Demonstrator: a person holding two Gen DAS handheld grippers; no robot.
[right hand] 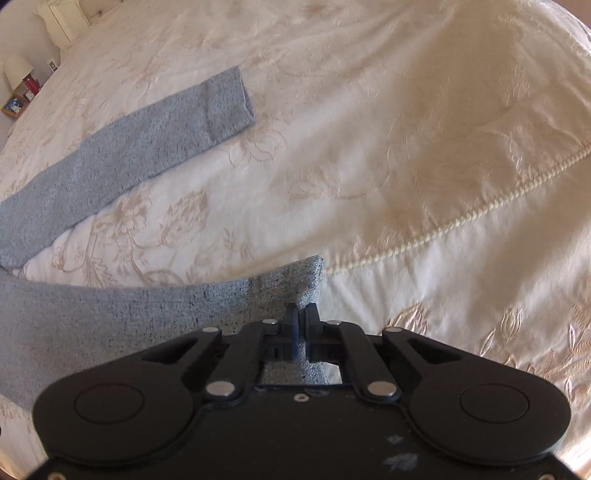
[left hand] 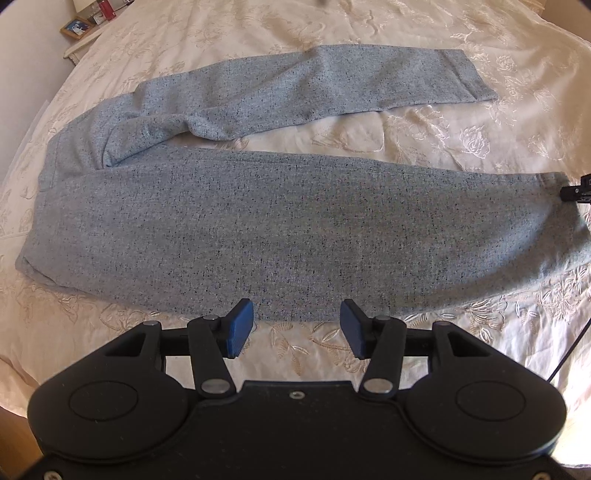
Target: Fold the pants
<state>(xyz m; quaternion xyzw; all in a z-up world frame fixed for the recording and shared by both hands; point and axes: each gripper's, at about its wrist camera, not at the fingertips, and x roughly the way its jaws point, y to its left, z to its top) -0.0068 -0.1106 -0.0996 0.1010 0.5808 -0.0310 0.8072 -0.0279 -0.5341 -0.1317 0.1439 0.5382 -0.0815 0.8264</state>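
Observation:
Grey speckled pants (left hand: 258, 221) lie spread on a cream embroidered bedspread (left hand: 443, 125), waist at the left, both legs running right and split apart. My left gripper (left hand: 297, 328) is open and empty, hovering just before the near edge of the near leg. My right gripper (right hand: 300, 328) is shut on the cuff of the near leg (right hand: 291, 284), which is slightly lifted; it shows in the left wrist view at the far right (left hand: 576, 190). The far leg (right hand: 147, 133) lies flat with its cuff (right hand: 229, 103) pointing away.
A bedside table with a picture frame (left hand: 75, 27) and a red object (left hand: 107, 9) stands at the far left, with a lamp (right hand: 16, 70) on it. The bedspread has a corded seam (right hand: 461, 218) to the right of the cuff.

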